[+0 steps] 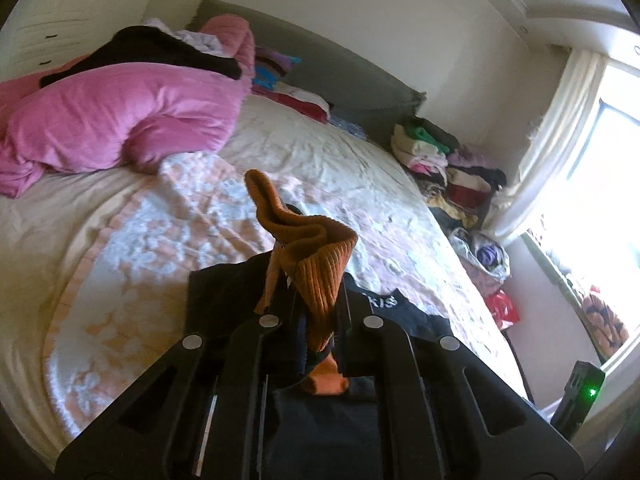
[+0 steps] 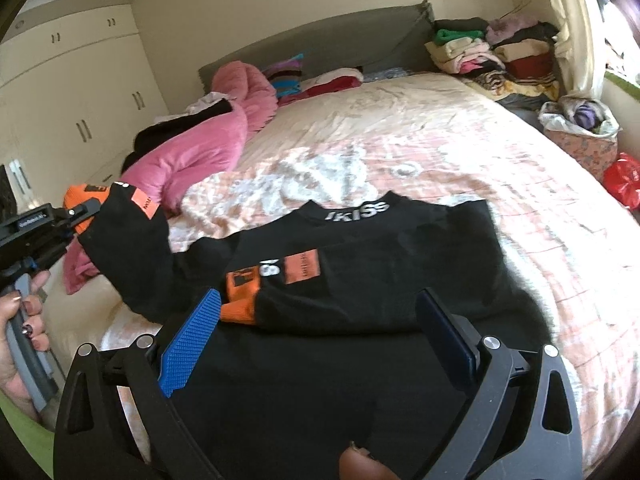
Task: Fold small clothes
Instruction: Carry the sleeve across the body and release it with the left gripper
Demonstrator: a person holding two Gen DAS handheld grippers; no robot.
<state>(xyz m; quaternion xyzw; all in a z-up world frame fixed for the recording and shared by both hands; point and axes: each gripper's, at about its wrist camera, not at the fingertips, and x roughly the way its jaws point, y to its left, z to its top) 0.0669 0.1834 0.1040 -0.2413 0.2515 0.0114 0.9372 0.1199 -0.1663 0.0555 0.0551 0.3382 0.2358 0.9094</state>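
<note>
A small black sweater (image 2: 360,272) with orange cuffs and white neck lettering lies on the bed. One sleeve is folded across its chest, its orange cuff (image 2: 240,308) near my right gripper. My left gripper (image 1: 308,300) is shut on the other sleeve's orange cuff (image 1: 316,264) and holds it lifted above the bed; from the right wrist view that sleeve (image 2: 132,220) hangs raised at the left. My right gripper (image 2: 320,344) is open and empty just above the sweater's lower part, its blue pad (image 2: 192,340) to the left.
A pink duvet (image 1: 120,120) lies bunched at the bed's left. Folded clothes (image 2: 492,56) are stacked at the far right corner by the headboard (image 2: 320,44). A bag of clothes (image 2: 580,128) and a red bag (image 2: 622,180) sit beside the bed near the window.
</note>
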